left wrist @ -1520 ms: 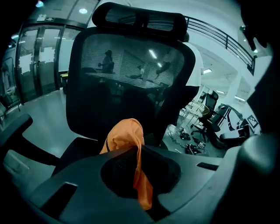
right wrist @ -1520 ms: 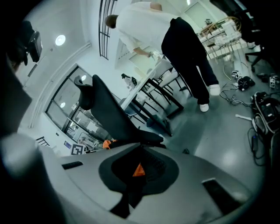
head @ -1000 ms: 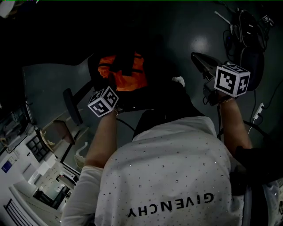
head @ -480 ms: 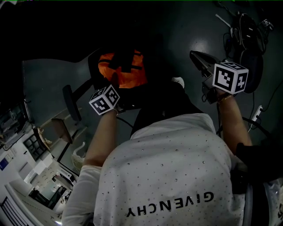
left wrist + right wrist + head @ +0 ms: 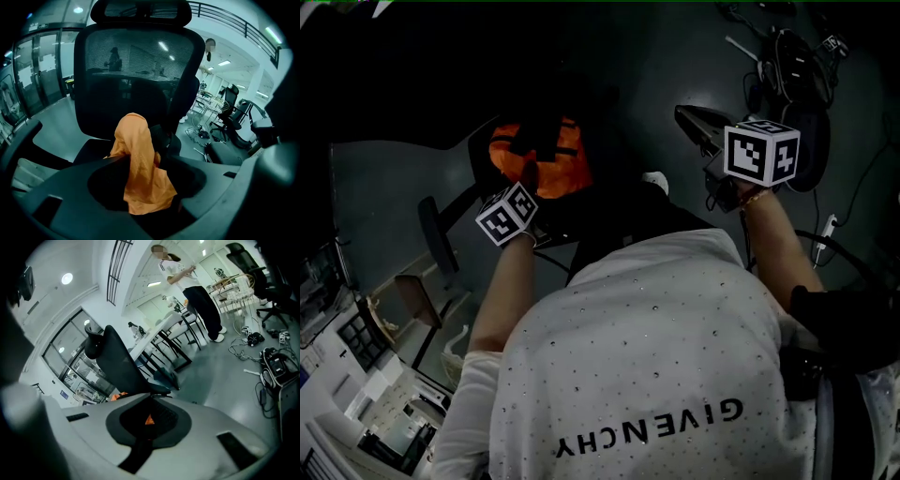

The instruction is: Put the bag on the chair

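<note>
An orange bag (image 5: 539,159) with black straps lies on the seat of a black office chair (image 5: 441,234). My left gripper (image 5: 528,176) is at the bag's near edge. In the left gripper view its jaws are opening, and a fold of the orange bag (image 5: 140,168) hangs loosely between them in front of the chair's mesh backrest (image 5: 136,70). My right gripper (image 5: 689,119) hovers to the right of the chair, away from the bag. In the right gripper view its jaws are together, and the chair (image 5: 122,364) is seen side-on beyond them.
Black cables and equipment (image 5: 797,75) lie on the grey floor at the upper right, beside a white power strip (image 5: 825,225). Desks and shelving (image 5: 356,356) fill the lower left. A person (image 5: 197,291) stands by tables far off. More office chairs (image 5: 234,122) stand to the right.
The chair, the bag and both grippers have slid a little left and up in the head view. My left gripper stays at the bag's near edge and the right one stays beside the chair.
</note>
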